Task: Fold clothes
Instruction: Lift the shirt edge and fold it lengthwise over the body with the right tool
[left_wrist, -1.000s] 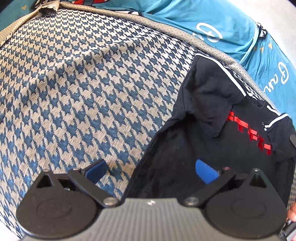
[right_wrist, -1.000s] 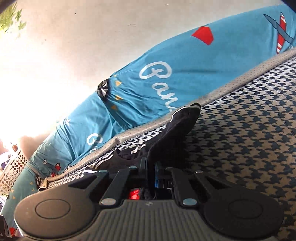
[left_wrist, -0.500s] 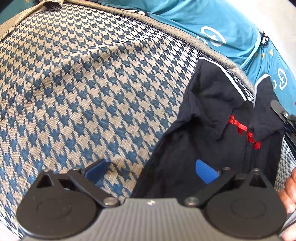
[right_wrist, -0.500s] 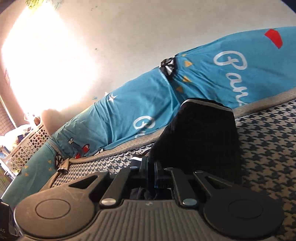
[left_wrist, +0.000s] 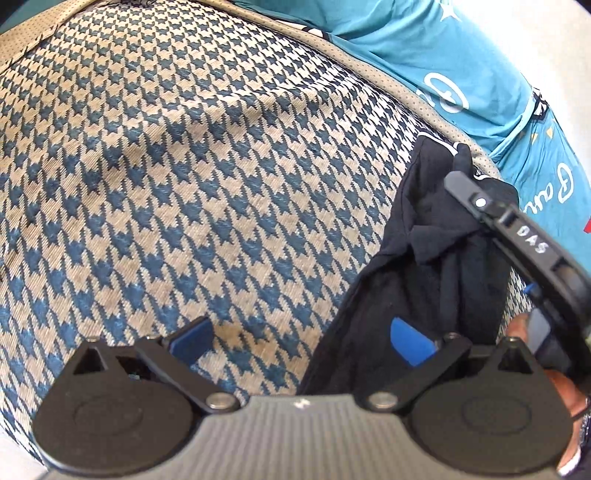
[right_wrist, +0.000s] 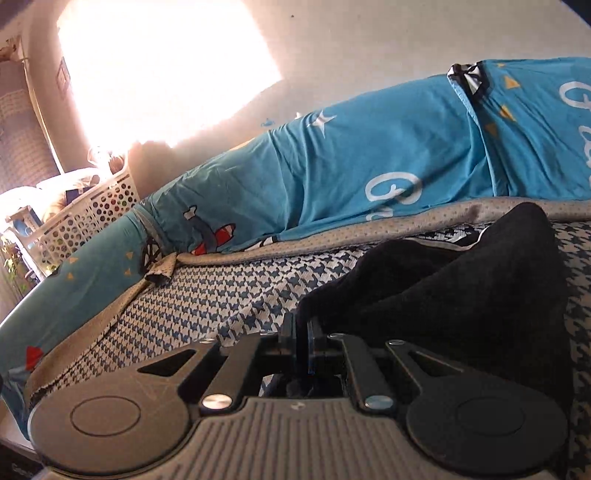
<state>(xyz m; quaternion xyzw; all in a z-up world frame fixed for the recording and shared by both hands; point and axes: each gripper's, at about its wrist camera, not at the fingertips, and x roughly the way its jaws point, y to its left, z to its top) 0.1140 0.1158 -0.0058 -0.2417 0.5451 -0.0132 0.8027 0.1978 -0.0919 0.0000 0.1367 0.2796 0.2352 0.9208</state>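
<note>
Right, my right gripper (right_wrist: 303, 341) clamps the black garment (left_wrist: 436, 266) at right of frame on the houndstooth cover (left_wrist: 184, 166), carrying a fold across, while my left gripper (left_wrist: 299, 339) hangs open over its edge.

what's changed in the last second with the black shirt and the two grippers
The right gripper, shut on the black shirt, has carried its edge across the garment, covering the red stripes and coming into the left wrist view. The left gripper stayed open, one finger over the shirt; the houndstooth cover is unchanged.
</note>
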